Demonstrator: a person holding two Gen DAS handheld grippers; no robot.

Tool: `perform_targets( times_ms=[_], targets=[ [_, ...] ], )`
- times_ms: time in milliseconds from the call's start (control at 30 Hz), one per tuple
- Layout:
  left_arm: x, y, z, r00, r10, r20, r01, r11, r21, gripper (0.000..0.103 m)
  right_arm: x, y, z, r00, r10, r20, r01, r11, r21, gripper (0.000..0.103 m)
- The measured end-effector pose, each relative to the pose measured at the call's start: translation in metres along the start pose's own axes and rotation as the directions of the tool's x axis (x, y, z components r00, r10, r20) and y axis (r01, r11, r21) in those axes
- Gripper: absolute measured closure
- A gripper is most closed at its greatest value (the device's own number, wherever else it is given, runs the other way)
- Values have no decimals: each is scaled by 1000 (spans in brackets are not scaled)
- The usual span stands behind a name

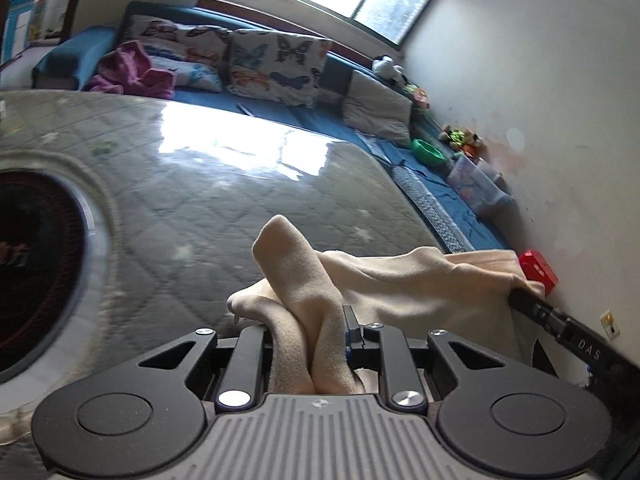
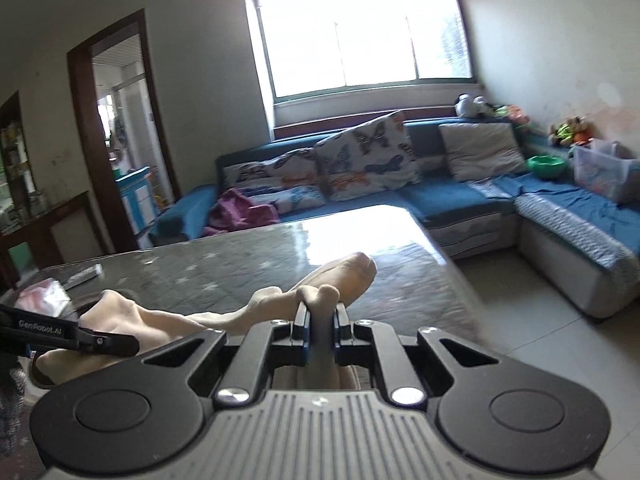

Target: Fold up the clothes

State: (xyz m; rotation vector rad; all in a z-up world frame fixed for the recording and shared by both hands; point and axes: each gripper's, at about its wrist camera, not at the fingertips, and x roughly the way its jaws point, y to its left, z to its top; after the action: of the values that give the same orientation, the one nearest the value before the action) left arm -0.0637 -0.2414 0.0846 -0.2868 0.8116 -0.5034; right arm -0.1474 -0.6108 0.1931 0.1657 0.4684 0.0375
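Holding the cream cloth (image 1: 400,280) up over the table (image 1: 240,184), you have it pinched at two spots, likely so it hangs open and you can lay it flat to fold. Your left gripper (image 1: 310,344) squeezes a thick bunch of it. Your right gripper (image 2: 318,320) is pressed tight on a thin fold. Farther off on the sofa (image 2: 460,192), a green bowl (image 2: 546,165) looks empty, and a clear box (image 2: 600,176) holds things too blurry to tell.
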Motion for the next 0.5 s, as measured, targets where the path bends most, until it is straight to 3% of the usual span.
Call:
perform_targets(
  times_ms=[500],
  targets=[
    [43, -55, -15, 999, 7, -48, -2, 994, 111, 83, -11, -51, -5, 993, -113, -17, 113, 994, 2, 94]
  ],
)
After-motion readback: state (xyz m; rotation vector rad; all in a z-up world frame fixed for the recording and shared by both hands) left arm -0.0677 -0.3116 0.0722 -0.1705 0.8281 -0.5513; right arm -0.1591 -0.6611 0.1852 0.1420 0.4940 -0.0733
